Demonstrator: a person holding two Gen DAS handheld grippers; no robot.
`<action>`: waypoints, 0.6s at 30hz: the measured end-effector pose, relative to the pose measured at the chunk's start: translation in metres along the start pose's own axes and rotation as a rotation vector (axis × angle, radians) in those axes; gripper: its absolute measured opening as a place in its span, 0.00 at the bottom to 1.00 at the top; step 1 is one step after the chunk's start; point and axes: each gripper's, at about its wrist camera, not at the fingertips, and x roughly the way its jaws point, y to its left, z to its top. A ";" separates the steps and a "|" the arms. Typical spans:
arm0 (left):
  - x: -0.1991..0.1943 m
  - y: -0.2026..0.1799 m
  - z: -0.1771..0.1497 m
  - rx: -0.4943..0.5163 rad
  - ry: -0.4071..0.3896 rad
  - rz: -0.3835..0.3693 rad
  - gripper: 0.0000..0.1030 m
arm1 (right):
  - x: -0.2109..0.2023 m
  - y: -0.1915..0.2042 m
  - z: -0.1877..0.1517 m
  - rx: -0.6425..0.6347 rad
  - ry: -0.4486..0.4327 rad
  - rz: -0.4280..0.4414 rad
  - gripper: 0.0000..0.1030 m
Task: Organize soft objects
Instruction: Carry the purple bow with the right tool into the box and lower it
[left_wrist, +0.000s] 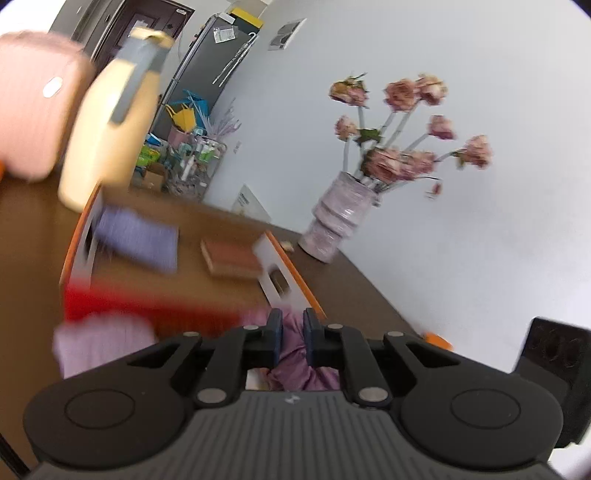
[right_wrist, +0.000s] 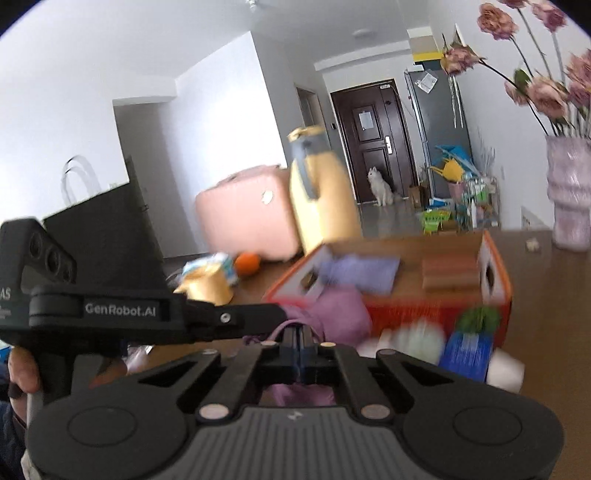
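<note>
- Box (right_wrist: 436, 314): set on table (right_wrist: 546, 295); folded cloth (right_wrist: 360, 273) laid inside at left, second folded cloth (right_wrist: 448, 275) at right.
- Vase (right_wrist: 569, 192): stood on table, right of box.
- Suitcases (right_wrist: 251, 218): placed behind box.

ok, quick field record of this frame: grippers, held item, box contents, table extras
left gripper: shut on purple cloth
right gripper: shut on same purple cloth
orange box: open, holds folded lavender cloth and folded reddish cloth
table extras: flower vase, orange fruit
image quality: motion-blurred
</note>
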 end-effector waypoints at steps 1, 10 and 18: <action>0.022 0.004 0.020 0.001 0.005 0.017 0.10 | 0.013 -0.010 0.017 -0.004 0.001 -0.014 0.01; 0.161 0.064 0.108 -0.062 0.045 0.122 0.03 | 0.176 -0.111 0.124 -0.002 0.116 -0.096 0.00; 0.221 0.092 0.077 0.004 0.269 0.259 0.04 | 0.264 -0.152 0.107 -0.075 0.303 -0.156 0.05</action>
